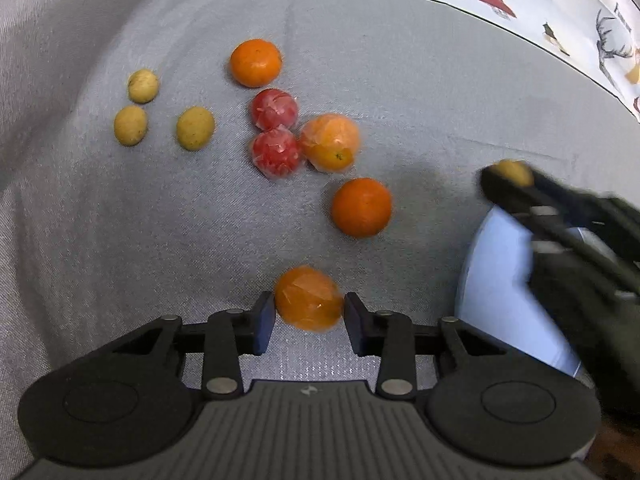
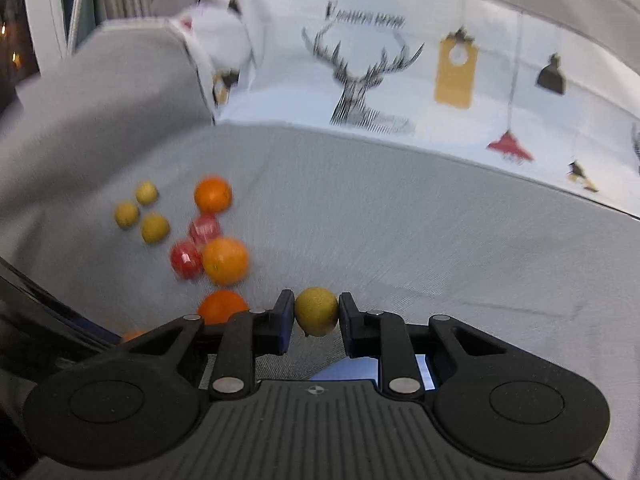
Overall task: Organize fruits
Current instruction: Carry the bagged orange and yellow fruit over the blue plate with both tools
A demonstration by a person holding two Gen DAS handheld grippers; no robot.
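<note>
Left gripper [image 1: 309, 316] is pinching a film-wrapped orange [image 1: 309, 299]; right gripper [image 2: 316, 314] is pinching a yellow fruit [image 2: 316, 311]. Slippery wrap risks slippage.

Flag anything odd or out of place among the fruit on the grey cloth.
Nothing spilled or damaged. Some look plastic-wrapped: two red fruits, the orange beside them. Others look bare.

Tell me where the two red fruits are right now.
In the left wrist view, the two red fruits lie mid-frame on the grey cloth, touching each other, between two oranges and right of three yellow fruits.
</note>
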